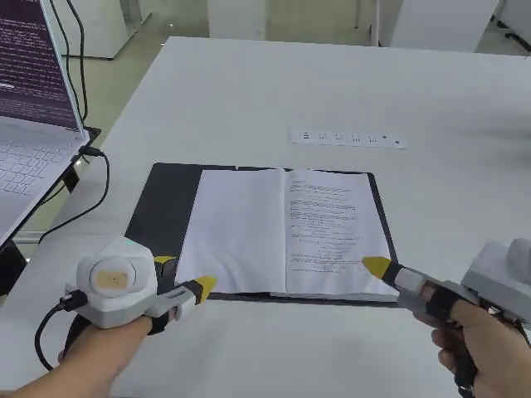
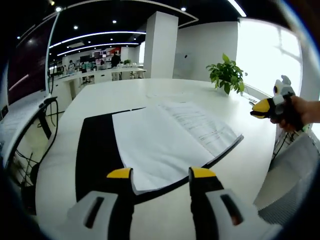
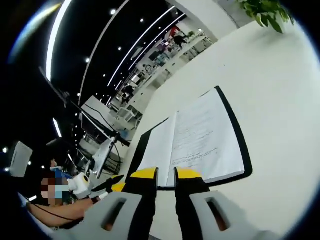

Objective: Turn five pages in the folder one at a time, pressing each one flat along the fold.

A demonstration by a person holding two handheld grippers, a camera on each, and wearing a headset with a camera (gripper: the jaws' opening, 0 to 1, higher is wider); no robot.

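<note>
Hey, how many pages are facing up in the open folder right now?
2. A blank page lies on the left side of the folder, and a printed page lies on the right. More sheets may be hidden under them.

White tabletop (image 1: pixel 249 75) runs far ahead. At the far left sits an open white laptop with a purple screen (image 1: pixel 29 99), a thin black cable (image 1: pixel 99 186) looping off its right side. Mid-table, farther out, lies a flat white power strip (image 1: pixel 348 138). In the left gripper view, a leafy green plant (image 2: pixel 227 75) stands far right.
</note>
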